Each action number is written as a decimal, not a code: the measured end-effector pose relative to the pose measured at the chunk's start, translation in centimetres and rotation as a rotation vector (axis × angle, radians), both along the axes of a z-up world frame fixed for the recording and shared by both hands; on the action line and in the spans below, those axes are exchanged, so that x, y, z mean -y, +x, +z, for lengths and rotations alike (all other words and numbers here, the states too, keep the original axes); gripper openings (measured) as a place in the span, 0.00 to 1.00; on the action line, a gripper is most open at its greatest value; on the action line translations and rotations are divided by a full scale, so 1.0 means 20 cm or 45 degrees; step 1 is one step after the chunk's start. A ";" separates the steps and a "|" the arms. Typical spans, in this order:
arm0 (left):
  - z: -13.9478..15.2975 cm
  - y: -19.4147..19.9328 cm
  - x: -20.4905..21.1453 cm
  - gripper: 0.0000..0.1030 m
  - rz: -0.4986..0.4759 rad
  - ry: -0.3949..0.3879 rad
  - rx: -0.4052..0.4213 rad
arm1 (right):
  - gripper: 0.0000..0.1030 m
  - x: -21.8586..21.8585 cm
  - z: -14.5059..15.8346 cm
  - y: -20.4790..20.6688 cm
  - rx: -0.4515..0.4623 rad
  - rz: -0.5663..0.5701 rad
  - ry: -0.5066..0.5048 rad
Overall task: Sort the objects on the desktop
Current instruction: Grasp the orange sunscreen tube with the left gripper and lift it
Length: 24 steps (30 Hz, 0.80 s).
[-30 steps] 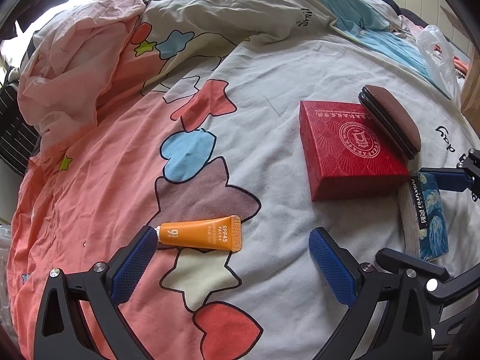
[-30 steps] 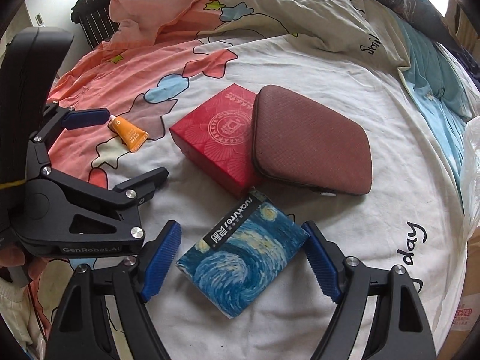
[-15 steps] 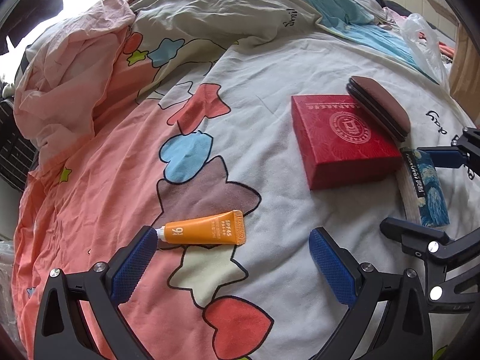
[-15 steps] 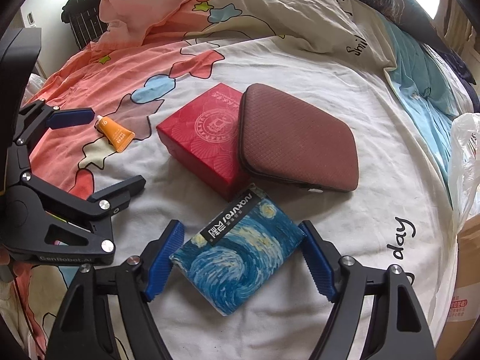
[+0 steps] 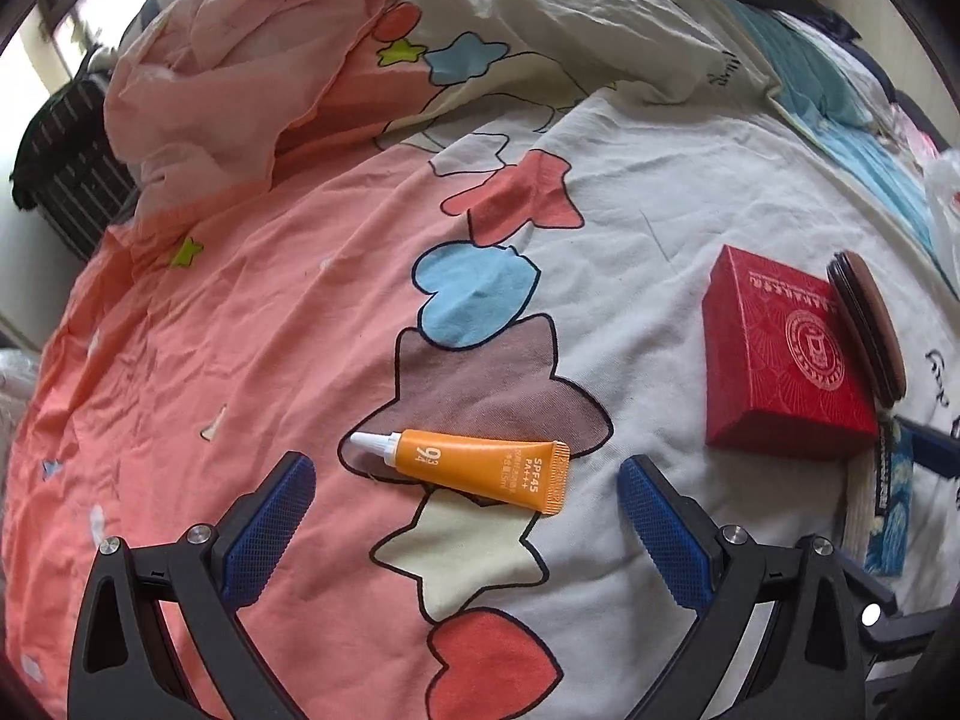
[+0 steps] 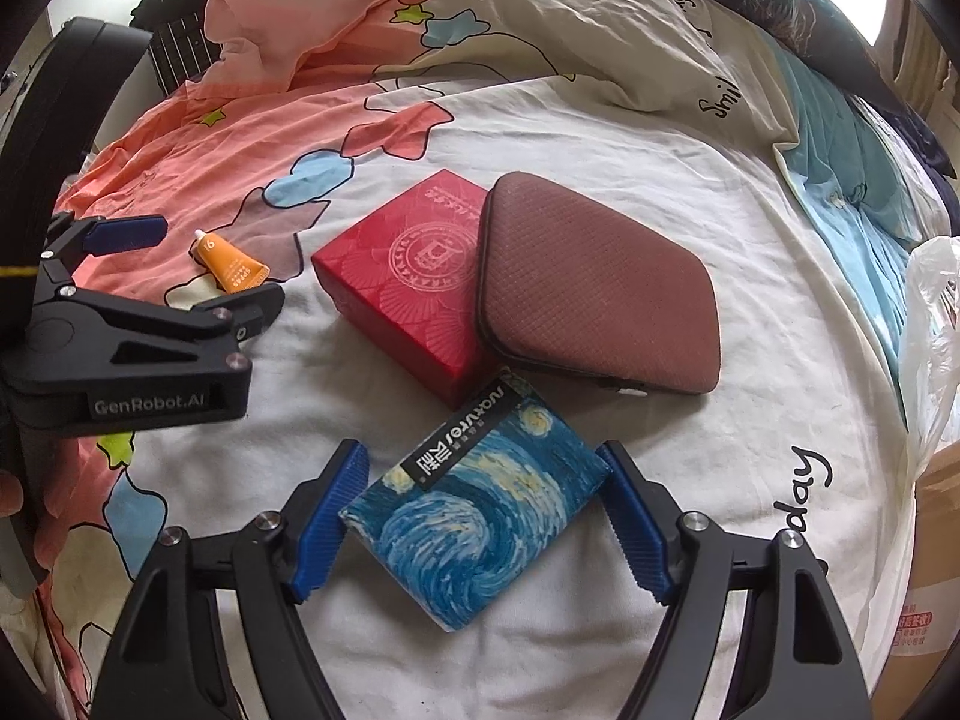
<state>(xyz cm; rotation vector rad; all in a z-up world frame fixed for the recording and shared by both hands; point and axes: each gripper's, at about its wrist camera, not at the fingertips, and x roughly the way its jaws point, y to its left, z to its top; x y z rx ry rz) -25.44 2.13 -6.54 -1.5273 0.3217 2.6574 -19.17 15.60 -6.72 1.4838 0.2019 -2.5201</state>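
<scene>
An orange sunscreen tube (image 5: 474, 471) lies on the bedsheet, just ahead of and between the fingers of my open left gripper (image 5: 463, 462); neither pad touches it. My right gripper (image 6: 480, 450) is shut on a blue swirl-print notebook (image 6: 480, 510), each pad pressing on a corner of it, and the notebook rests on the sheet. Beyond the notebook a red box (image 6: 408, 276) lies flat with a brown zip case (image 6: 600, 294) leaning on its right edge. From the right wrist view my left gripper (image 6: 198, 267) is beside the tube (image 6: 231, 267).
A patterned sheet (image 5: 630, 252) covers the bed. A bunched pink quilt (image 5: 240, 78) lies at the back left. A white plastic bag (image 6: 936, 312) and a cardboard box (image 6: 930, 570) stand at the right edge, and a dark striped bag (image 5: 66, 168) at the far left.
My left gripper shifted and rolled, so the tube now lies between its fingers instead of at the left pad. The right jaws closed onto the notebook's corners.
</scene>
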 end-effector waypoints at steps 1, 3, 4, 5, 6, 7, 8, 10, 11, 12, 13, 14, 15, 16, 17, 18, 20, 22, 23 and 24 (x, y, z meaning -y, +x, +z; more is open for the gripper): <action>-0.01 -0.01 0.00 1.00 0.013 0.013 0.015 | 0.72 0.00 0.00 0.00 -0.003 0.001 0.006; -0.02 -0.02 0.01 1.00 0.064 0.055 0.035 | 0.71 0.01 0.00 0.01 -0.009 0.000 0.013; -0.02 -0.02 0.01 1.00 0.092 0.085 0.045 | 0.71 0.01 0.00 0.01 -0.012 0.000 0.018; -0.02 -0.03 0.02 1.00 0.120 0.114 0.055 | 0.71 0.01 0.00 0.01 -0.016 0.000 0.024; -0.03 -0.05 0.03 1.00 0.146 0.138 0.069 | 0.71 0.01 0.00 0.02 -0.020 0.000 0.029; -0.03 -0.06 0.03 1.00 0.163 0.160 0.078 | 0.71 0.02 0.00 0.02 -0.024 0.000 0.033; -0.04 -0.07 0.03 1.00 0.174 0.176 0.085 | 0.71 0.02 0.00 0.02 -0.028 0.001 0.037; -0.04 -0.09 0.03 1.00 0.217 0.206 0.088 | 0.71 0.02 0.00 0.02 -0.033 0.004 0.040; -0.04 -0.09 0.04 0.99 0.240 0.221 0.082 | 0.71 0.02 0.00 0.02 -0.030 0.004 0.034; -0.04 -0.09 0.04 0.94 0.254 0.227 0.063 | 0.71 0.01 0.00 0.02 -0.029 0.004 0.028; -0.04 -0.08 0.04 0.89 0.257 0.223 0.044 | 0.71 0.01 0.00 0.02 -0.032 0.007 0.025; -0.03 -0.08 0.04 0.83 0.258 0.221 0.028 | 0.71 0.01 0.00 0.02 -0.035 0.009 0.021; -0.03 -0.07 0.04 0.76 0.254 0.224 0.022 | 0.71 0.01 0.00 0.03 -0.038 0.011 0.018; -0.03 -0.07 0.04 0.72 0.253 0.224 0.019 | 0.71 0.01 0.00 0.03 -0.039 0.012 0.017; -0.02 -0.06 0.04 0.60 0.253 0.223 0.013 | 0.71 0.01 0.00 0.03 -0.040 0.013 0.016; -0.01 -0.06 0.05 0.43 0.251 0.225 0.009 | 0.71 0.01 0.00 0.03 -0.040 0.014 0.015; 0.01 -0.04 0.06 0.27 0.236 0.238 0.011 | 0.71 0.01 0.00 0.03 -0.039 0.017 0.010; 0.01 -0.02 0.07 0.21 0.216 0.238 0.012 | 0.71 0.00 0.00 0.03 -0.037 0.021 0.002; 0.01 -0.01 0.06 0.20 0.194 0.222 0.006 | 0.71 0.00 0.00 0.03 -0.036 0.023 -0.001; 0.02 0.01 0.06 0.19 0.172 0.205 -0.002 | 0.71 0.00 0.00 0.04 -0.036 0.025 -0.005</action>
